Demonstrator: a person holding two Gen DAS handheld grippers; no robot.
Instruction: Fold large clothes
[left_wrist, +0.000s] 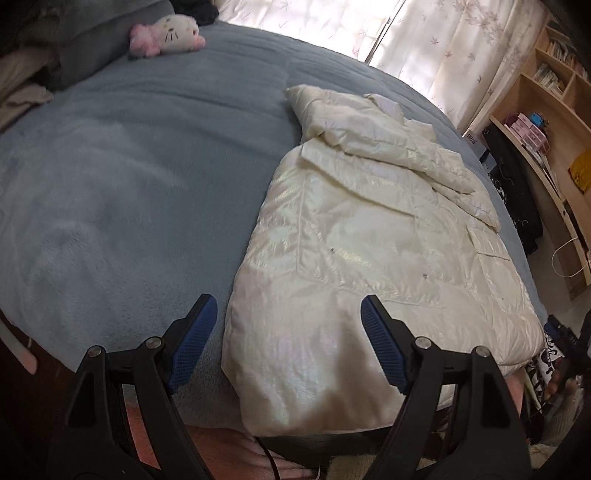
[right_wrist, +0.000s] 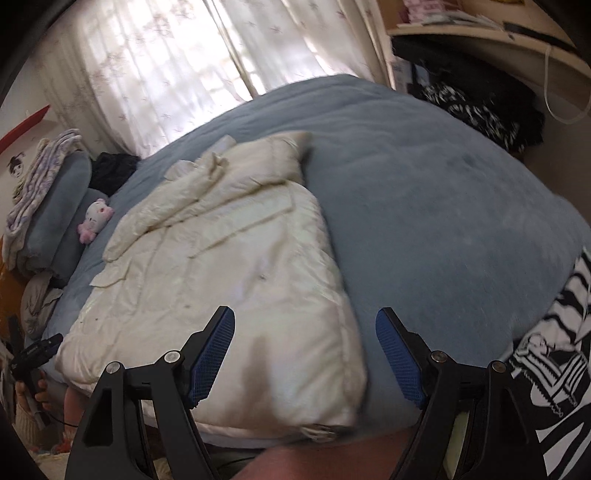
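Cream jacket flat on the bed, both grippers spread and holding nothing

Jacket (left_wrist: 369, 236) fabric, a shiny cream padded kind, lies spread on the blue blanket (left_wrist: 129, 166) that covers the bed. In the left wrist view the left gripper (left_wrist: 288, 343) has its 2 blue-padded fingers (left_wrist: 192, 343) wide apart, with nothing between them. The left finger sits over bare blanket, just off the garment's edge; the right finger sits over the garment's near hem. Ahead of the fingers the body of the jacket runs away from the camera, and a sleeve lies folded across its far part, beyond the right fingertip.

In the right wrist view the right gripper (right_wrist: 304, 354) is likewise spread, gripping nothing. Its left finger (right_wrist: 214, 354) hangs over the near end of the jacket (right_wrist: 229, 266); its right finger is over the blanket (right_wrist: 443, 206), just past the garment's side edge. This view is blurred, so whether either pad touches cloth cannot be told.

Far ahead and left of the left gripper's fingers, a pink and white plush toy (left_wrist: 166, 35) rests near the pillows. Sheer curtains (left_wrist: 424, 33) hang beyond the bed, and wooden shelves (left_wrist: 546, 92) stand off to the right of the right finger.
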